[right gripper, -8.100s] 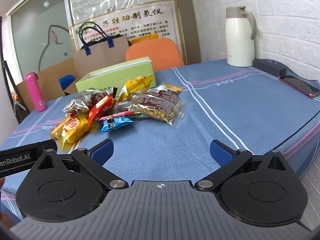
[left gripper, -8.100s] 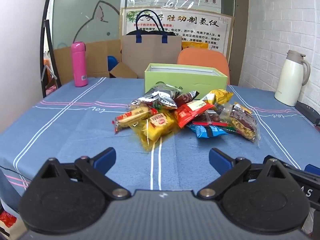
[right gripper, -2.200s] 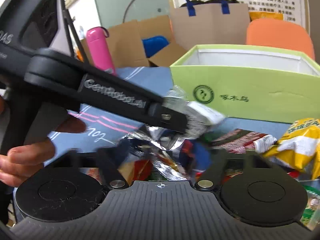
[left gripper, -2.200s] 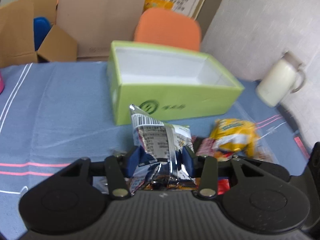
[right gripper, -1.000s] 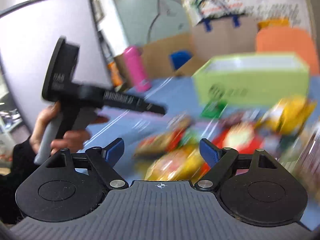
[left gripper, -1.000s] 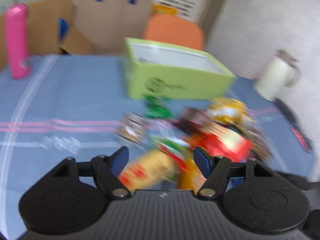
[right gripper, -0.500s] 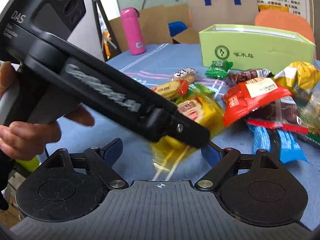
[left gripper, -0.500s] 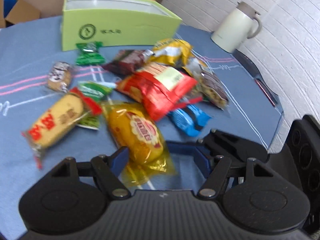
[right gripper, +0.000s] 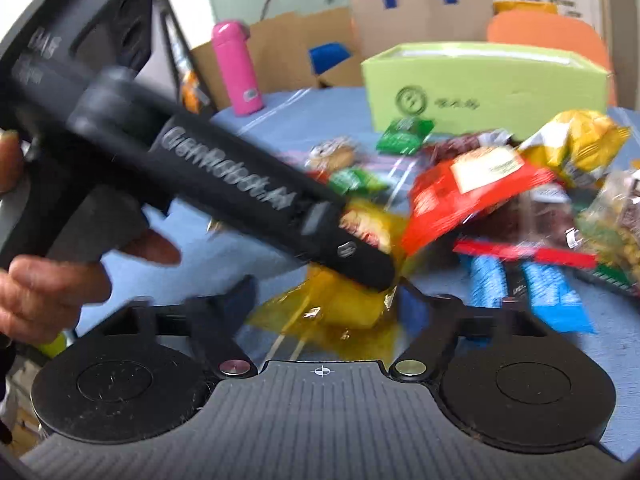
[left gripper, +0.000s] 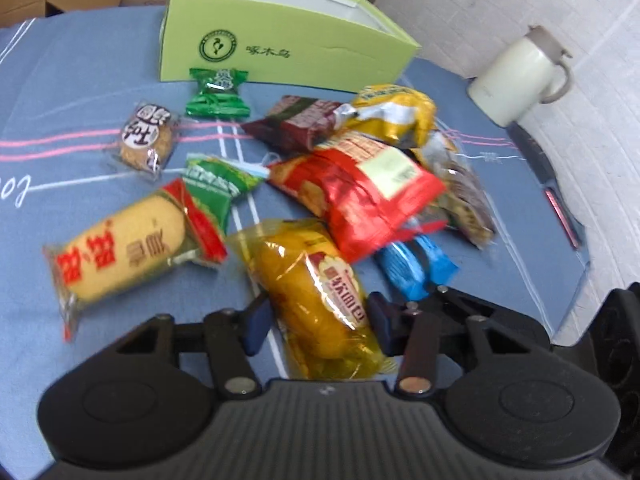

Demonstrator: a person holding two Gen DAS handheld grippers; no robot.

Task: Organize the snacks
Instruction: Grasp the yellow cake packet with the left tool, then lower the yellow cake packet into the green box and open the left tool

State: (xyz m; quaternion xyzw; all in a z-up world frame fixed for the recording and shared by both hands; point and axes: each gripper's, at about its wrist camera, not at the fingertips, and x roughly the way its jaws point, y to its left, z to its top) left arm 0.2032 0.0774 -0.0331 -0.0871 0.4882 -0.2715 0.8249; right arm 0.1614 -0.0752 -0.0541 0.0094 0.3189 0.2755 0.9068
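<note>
Several snack packets lie heaped on the blue tablecloth before an open green box (left gripper: 280,48). My left gripper (left gripper: 318,326) has its jaws closing on a yellow snack packet (left gripper: 316,280), and both blue pads touch its sides. The right gripper (right gripper: 328,304) comes in from the right, its jaws closing too. The packet's crinkled tail (right gripper: 344,312) sits between its fingers, and I see no pad pressing on it. One of the left gripper's fingers (right gripper: 360,264) crosses the right wrist view over that packet. A person's hand (right gripper: 52,280) holds the left tool.
Around the yellow packet lie a red bag (left gripper: 360,188), a bread roll packet (left gripper: 120,248), blue bars (left gripper: 412,268) and green sweets (left gripper: 216,92). A white kettle (left gripper: 516,76) stands at the table's right, a pink bottle (right gripper: 236,68) at the far left.
Both pairs of jaws have narrowed around the yellow packet since half a second ago. The left gripper has sunk closer to the table. The silver packet it held earlier is gone from it.
</note>
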